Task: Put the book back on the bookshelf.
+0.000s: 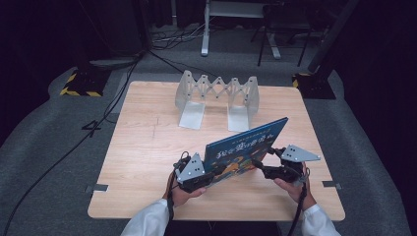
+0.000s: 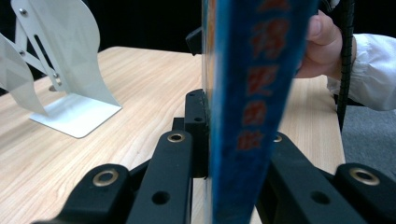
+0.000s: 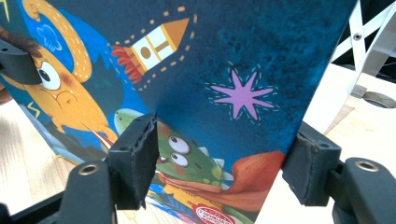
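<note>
One blue picture book (image 1: 246, 150), held tilted above the near part of the tabletop (image 1: 147, 147), between both tools. Yellow East Asian characters along the cover in the high view, orange ones blurred in the left gripper view; too small or soft to read. Cartoon art in the right gripper view: rocket, purple star, green goggle-eyed creature. Left tool (image 1: 196, 173) clamped tight on the book's lower left edge, pads pressing both faces. Right tool (image 3: 224, 163) at the book's right end, jaws spread apart, cover standing between them, pads off it. Hands in white sleeves entering from the near edge, each wrapped around a tool body. Light wood-grain tabletop; white folding book rack (image 1: 216, 98) standing at the far side, well apart from the book. Grey carpet, cables and dark curtains beyond.
</note>
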`<state>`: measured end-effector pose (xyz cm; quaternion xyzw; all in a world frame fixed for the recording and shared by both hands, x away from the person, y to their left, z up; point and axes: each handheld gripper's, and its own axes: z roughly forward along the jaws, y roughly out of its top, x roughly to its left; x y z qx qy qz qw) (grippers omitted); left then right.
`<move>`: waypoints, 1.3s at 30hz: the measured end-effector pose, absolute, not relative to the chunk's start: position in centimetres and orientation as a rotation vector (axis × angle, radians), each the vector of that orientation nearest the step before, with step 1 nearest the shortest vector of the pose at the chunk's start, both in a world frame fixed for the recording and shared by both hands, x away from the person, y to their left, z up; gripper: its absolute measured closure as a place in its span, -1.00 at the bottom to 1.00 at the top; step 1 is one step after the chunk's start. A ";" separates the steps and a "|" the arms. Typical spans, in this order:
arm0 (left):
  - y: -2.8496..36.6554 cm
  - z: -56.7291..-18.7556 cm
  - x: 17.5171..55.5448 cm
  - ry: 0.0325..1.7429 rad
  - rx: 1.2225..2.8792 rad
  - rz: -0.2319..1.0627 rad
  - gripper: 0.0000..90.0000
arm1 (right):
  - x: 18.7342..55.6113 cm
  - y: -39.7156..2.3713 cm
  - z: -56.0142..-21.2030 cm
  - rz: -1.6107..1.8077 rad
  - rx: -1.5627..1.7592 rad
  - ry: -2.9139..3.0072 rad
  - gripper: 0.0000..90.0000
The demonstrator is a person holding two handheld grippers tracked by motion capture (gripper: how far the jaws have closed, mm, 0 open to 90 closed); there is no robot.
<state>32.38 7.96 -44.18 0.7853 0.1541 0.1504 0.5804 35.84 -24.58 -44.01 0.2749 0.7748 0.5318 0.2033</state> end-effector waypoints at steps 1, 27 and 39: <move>8.0 -44.2 32.4 0.361 1.833 0.355 0.82 | 35.8 -24.5 -44.0 1.481 0.768 2.162 -0.24; 8.5 -43.2 33.7 0.422 1.788 0.454 0.84 | 35.2 -28.9 -48.5 1.187 0.989 2.265 -0.42; 9.0 -42.5 35.2 0.458 1.778 0.481 0.84 | 34.5 -31.2 -50.1 1.120 1.089 2.296 -0.42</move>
